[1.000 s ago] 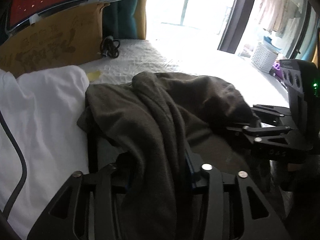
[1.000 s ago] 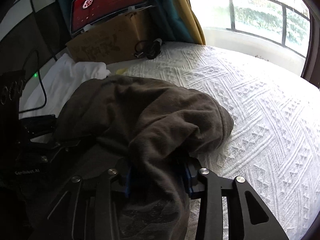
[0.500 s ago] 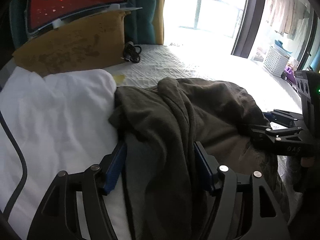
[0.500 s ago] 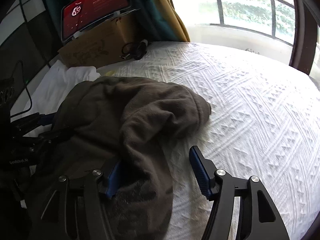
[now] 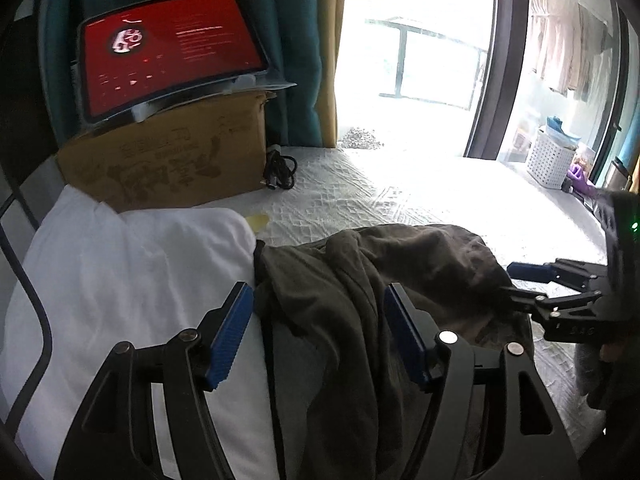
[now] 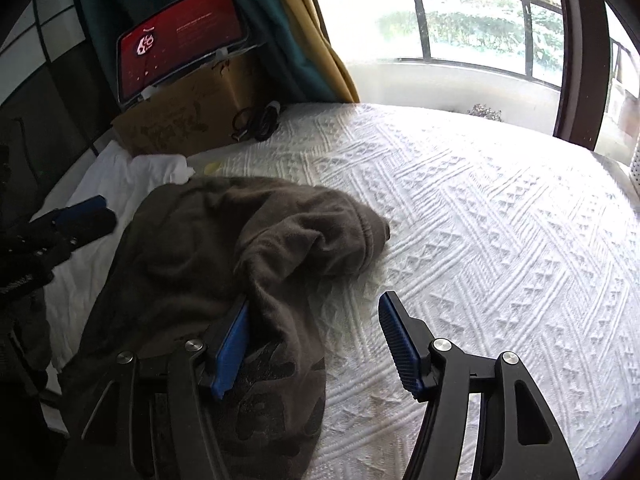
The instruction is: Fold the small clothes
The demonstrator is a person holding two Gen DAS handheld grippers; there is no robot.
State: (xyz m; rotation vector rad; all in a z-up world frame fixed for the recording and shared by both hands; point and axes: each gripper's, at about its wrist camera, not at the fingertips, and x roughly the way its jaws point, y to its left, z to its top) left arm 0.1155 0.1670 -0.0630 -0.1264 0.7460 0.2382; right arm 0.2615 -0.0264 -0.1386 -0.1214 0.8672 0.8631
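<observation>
My left gripper (image 5: 318, 336) and right gripper (image 6: 314, 344), jaws spread, have released the rumpled dark garment (image 6: 240, 240) onto the white bedspread (image 6: 480, 220).

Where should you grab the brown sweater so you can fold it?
Probably the brown sweater is best pinched at its thick rolled edge on the bare white bedspread, coming in from that open side: the edge sticks out clear, while the middle is bunched.

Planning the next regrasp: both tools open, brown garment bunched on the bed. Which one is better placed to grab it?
Left, probably. The left tool has the brown garment lying between its open pads. The right tool sits at the garment's edge, mostly over bare bedspread.
</observation>
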